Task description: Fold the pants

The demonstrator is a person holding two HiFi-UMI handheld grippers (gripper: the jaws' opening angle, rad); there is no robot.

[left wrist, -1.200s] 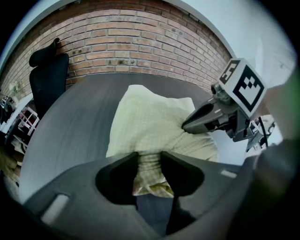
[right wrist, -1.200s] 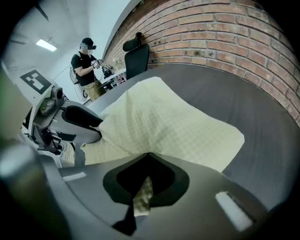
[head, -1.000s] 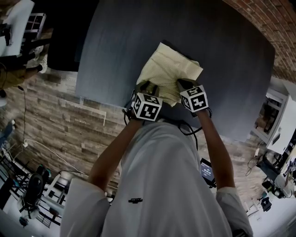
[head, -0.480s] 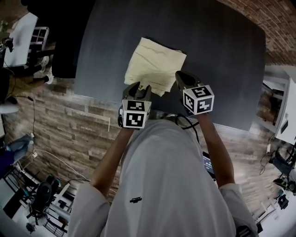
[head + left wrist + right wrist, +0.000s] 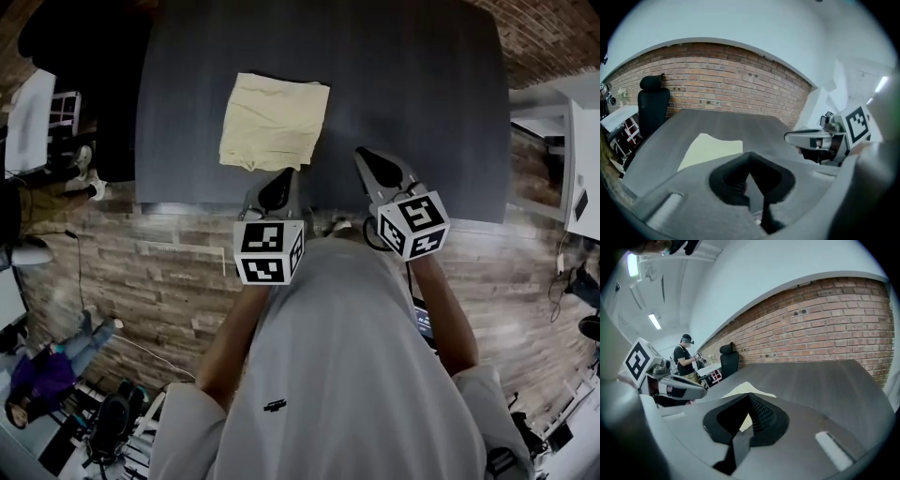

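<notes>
The pale yellow pants lie folded in a flat rectangle on the dark grey table, left of its middle. They also show ahead in the left gripper view and the right gripper view. Both grippers hang in the air over the table's near edge, drawn back from the cloth. My left gripper has just closed its jaws; it is shut, with nothing between them. My right gripper is shut and empty as well. Neither touches the pants.
A brick wall runs behind the table, with a black office chair at its far left corner. A person stands by a white desk beyond that side. White cabinets stand to the right. Stone-tiled floor lies below me.
Both grippers have lifted off the pants' near edge and pulled back toward me. The cloth was let go and now lies flat and folded.
</notes>
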